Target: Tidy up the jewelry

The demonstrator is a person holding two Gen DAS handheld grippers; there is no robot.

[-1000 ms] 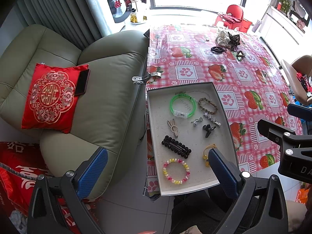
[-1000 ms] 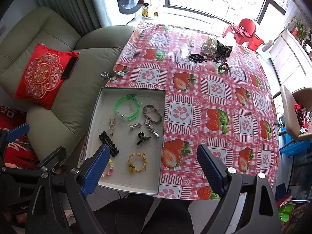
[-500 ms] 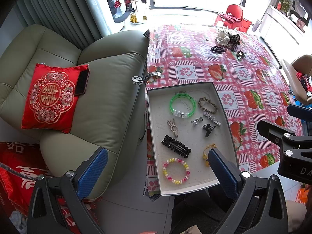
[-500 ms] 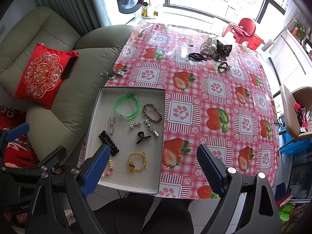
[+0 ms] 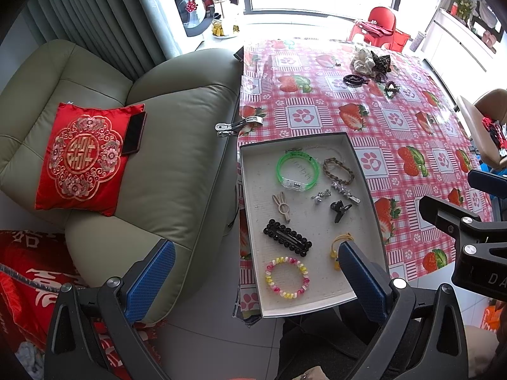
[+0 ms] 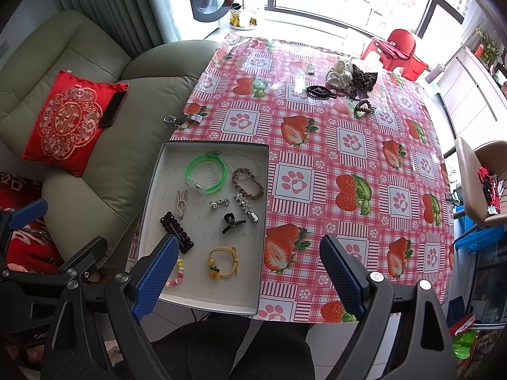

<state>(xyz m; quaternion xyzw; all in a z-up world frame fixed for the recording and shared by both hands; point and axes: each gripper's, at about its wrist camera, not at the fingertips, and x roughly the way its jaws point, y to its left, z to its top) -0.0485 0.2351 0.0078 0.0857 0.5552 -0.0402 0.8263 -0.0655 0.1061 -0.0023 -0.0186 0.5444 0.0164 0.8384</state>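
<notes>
A shallow grey tray (image 5: 250, 171) (image 6: 152, 190) sits at the near left corner of the table. It holds a green bangle (image 5: 297, 167) (image 6: 206, 173), a braided bracelet (image 6: 247, 181), a black beaded clip (image 5: 287, 237), a beaded bracelet (image 5: 287, 277), a yellow hair tie (image 6: 221, 264) and small clips. More hair ties and scrunchies (image 6: 340, 74) lie at the table's far side. My left gripper (image 5: 256, 275) is open and empty above the tray's near end. My right gripper (image 6: 250, 272) is open and empty above the table's near edge.
The table has a pink strawberry oilcloth (image 6: 348, 164). A green sofa (image 5: 158, 158) with a red cushion (image 5: 85, 158) and a phone stands at the left. A metal clamp (image 5: 237, 125) grips the cloth's edge. A chair (image 6: 478, 177) stands at the right.
</notes>
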